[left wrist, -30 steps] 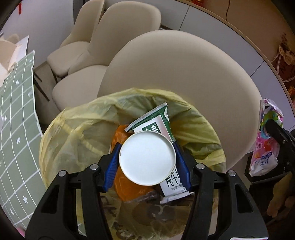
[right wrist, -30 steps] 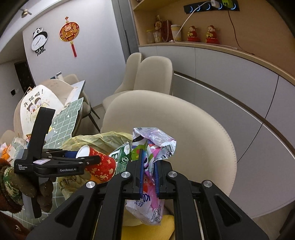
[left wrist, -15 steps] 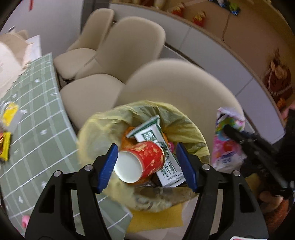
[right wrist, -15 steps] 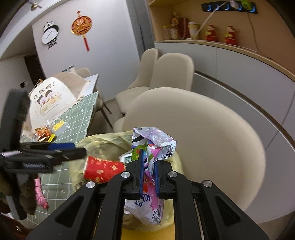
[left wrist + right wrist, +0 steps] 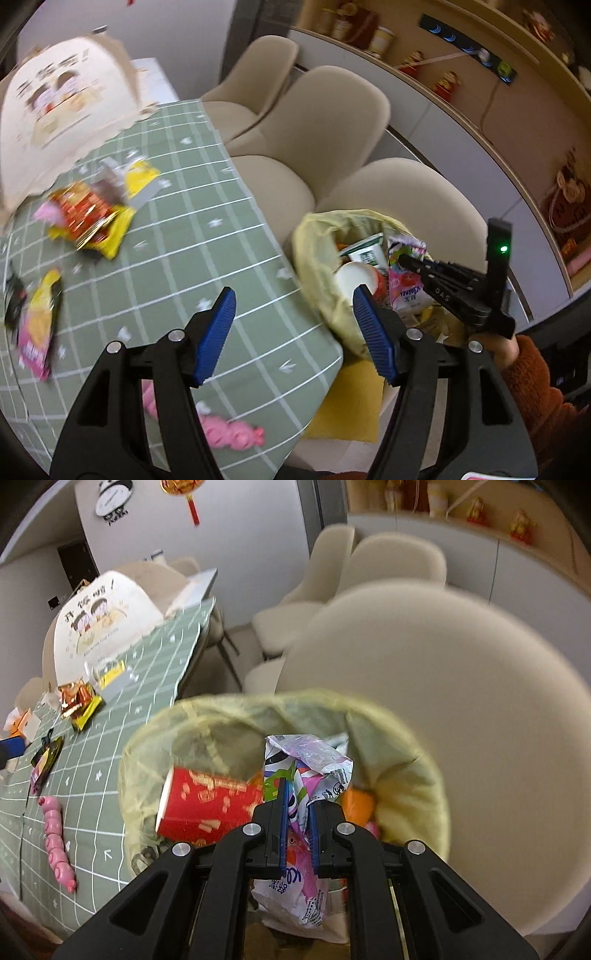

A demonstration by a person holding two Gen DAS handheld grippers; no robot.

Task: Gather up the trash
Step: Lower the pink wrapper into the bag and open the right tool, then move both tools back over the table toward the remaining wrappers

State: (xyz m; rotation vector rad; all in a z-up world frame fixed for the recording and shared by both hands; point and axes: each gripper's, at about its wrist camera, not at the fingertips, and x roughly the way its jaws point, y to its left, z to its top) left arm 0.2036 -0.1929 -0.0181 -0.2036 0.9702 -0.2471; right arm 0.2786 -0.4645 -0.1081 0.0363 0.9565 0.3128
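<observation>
the left gripper [image 5: 293,325] hangs over the edge of the green checked tablecloth [image 5: 192,236], its blue pads [image 5: 216,332] spread with nothing between them; the jaws have just been opening. the red paper cup [image 5: 208,805] lies on its side inside the yellow-lined trash bin [image 5: 147,746], white mouth turned toward the table, resting against a green-and-white milk carton [image 5: 364,251] and something orange [image 5: 356,805]. the right gripper [image 5: 297,808] points down into the bin, its jaws pressed tight on a crumpled pink-and-white snack wrapper [image 5: 306,760], which sticks up above the pads and hangs below them, over the bin's opening. a hand in a fuzzy brown sleeve [image 5: 532,373] holds that gripper. the bin sits just beside the table, in front of a cream chair [image 5: 461,709]. more trash lies on the cloth: a blurred pile of red and yellow wrappers [image 5: 92,214], a pink-and-yellow packet [image 5: 37,321] near the left edge, a pink segmented wrapper [image 5: 55,834] near the front, with a cream printed takeaway bag [image 5: 99,616] behind them.
</observation>
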